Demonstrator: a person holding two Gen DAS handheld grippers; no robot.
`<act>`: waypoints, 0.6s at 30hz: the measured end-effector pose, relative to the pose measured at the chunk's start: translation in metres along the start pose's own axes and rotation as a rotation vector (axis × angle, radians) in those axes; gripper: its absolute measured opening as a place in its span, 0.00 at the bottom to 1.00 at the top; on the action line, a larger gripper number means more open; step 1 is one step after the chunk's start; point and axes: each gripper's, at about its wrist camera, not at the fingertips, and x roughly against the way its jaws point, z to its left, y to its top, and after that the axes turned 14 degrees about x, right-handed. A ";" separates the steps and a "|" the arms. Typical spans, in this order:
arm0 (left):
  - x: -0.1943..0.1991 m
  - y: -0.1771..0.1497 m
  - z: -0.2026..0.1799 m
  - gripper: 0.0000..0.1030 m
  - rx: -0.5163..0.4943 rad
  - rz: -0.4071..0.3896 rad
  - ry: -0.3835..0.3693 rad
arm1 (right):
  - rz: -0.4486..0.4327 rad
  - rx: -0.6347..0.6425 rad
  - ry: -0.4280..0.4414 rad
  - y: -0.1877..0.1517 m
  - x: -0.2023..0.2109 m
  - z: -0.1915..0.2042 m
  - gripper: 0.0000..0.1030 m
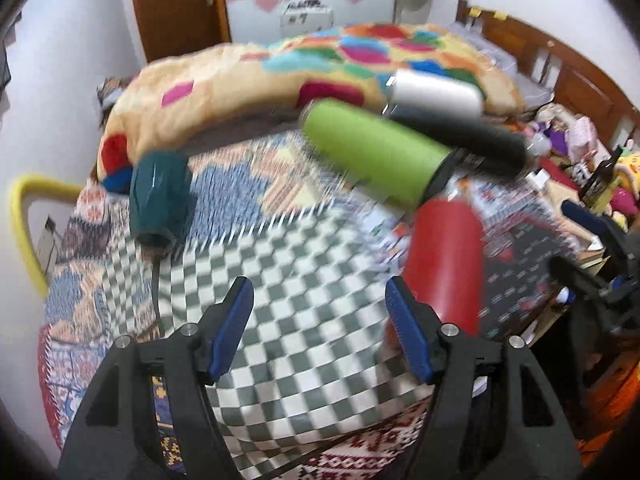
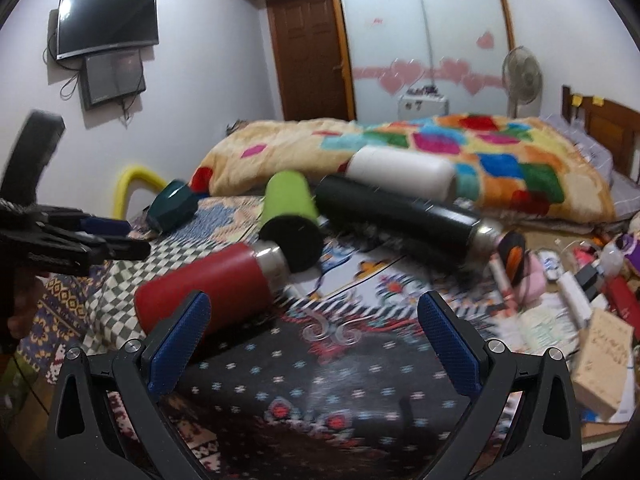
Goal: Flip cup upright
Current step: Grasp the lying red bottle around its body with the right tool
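Several cups and flasks lie on their sides on the bed. A red flask [image 1: 446, 256] lies just beyond my left gripper's right finger; in the right wrist view the red flask [image 2: 204, 284] lies by the left finger. A green flask [image 1: 376, 152] [image 2: 290, 204], a black flask [image 1: 464, 136] [image 2: 404, 212], a white flask [image 1: 438, 92] [image 2: 400, 174] and a dark teal cup [image 1: 160, 196] [image 2: 174, 204] lie farther back. My left gripper [image 1: 320, 320] is open and empty over the checked cloth [image 1: 304, 312]. My right gripper [image 2: 314, 340] is open and empty.
A colourful quilt [image 1: 280, 68] [image 2: 440, 140] is heaped behind the flasks. Clutter [image 2: 568, 280] of boxes and small items lies at the right. A yellow chair back [image 1: 24, 220] stands at the left bed edge. The left gripper [image 2: 72, 244] shows in the right wrist view.
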 end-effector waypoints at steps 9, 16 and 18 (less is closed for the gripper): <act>-0.025 -0.021 0.017 0.66 0.030 0.032 -0.054 | 0.058 -0.109 0.164 0.007 -0.023 0.008 1.00; -0.024 -0.036 0.005 0.66 0.012 0.036 -0.106 | 0.124 -0.098 0.209 0.008 -0.033 0.017 0.83; -0.022 -0.040 -0.002 0.66 -0.008 0.018 -0.089 | 0.123 -0.126 0.220 0.006 -0.032 0.014 0.83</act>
